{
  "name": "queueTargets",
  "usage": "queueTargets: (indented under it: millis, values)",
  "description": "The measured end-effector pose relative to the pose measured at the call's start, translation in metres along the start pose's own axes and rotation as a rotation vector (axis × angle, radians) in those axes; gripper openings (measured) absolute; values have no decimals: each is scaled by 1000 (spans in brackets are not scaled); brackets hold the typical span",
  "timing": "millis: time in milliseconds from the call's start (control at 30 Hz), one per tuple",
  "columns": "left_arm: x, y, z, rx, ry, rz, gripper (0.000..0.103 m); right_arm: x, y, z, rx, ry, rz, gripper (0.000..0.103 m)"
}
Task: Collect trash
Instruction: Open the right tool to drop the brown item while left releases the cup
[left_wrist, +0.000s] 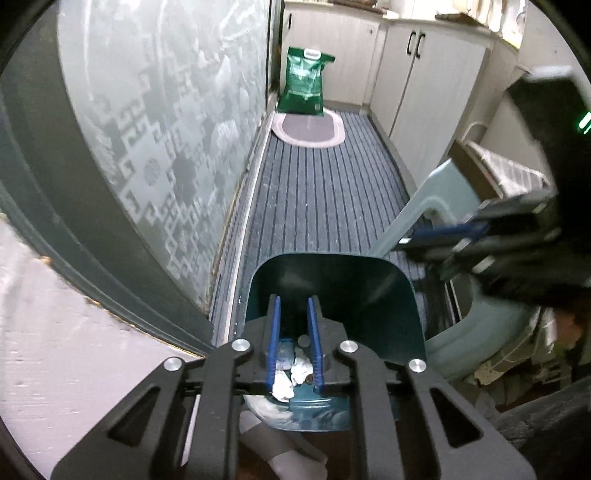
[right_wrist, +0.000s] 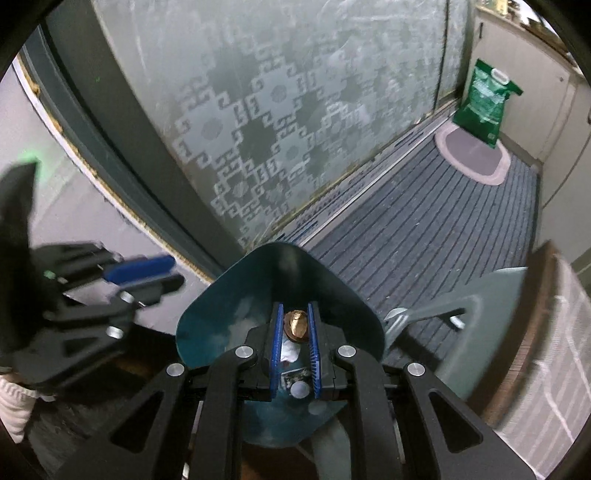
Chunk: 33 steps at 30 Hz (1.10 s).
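A dark teal dustpan holds crumpled white paper scraps and is seen from behind and above. My left gripper hovers over its rear, the blue fingers parted with nothing clamped between them. In the right wrist view my right gripper sits over the same dustpan, fingers narrowly parted around a brown and gold piece of trash; whether they press on it is unclear. The other gripper shows blurred at the right of the left wrist view and at the left of the right wrist view.
A grey striped carpet runs ahead to an oval mat and a green bag. A frosted patterned glass door stands on the left, white cabinets on the right. A pale grey bin lid is close by.
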<state>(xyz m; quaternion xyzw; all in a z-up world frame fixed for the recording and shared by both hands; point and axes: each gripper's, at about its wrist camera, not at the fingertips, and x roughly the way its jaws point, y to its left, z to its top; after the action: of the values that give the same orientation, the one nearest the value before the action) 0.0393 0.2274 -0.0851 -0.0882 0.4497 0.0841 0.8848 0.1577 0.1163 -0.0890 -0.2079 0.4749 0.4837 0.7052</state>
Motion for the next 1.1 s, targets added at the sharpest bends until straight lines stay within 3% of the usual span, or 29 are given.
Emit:
queueTargets:
  millis: [500,567,633,667,900,1100]
  values:
    - [-56,-4,6,26,-111,-50,16,67,33,-7,-37,150,18,13]
    - [-61,-4,6,30,-118,-53,16,72,34,-8,-36,166,13,19]
    - [-65,-4,6,31,-124,-54,16,74,33,-9,-31,181,10,33]
    - [-67,-5,7,31,-128,-55,16,75,32,-11,-28,188,2,33]
    - [-81,-12,7,47,-153,-50,16,63,28,-15,-22,168,-19,33]
    - [-92,-22,7,63,-181,-49,20,27,23,-19,-2,78,-26,30]
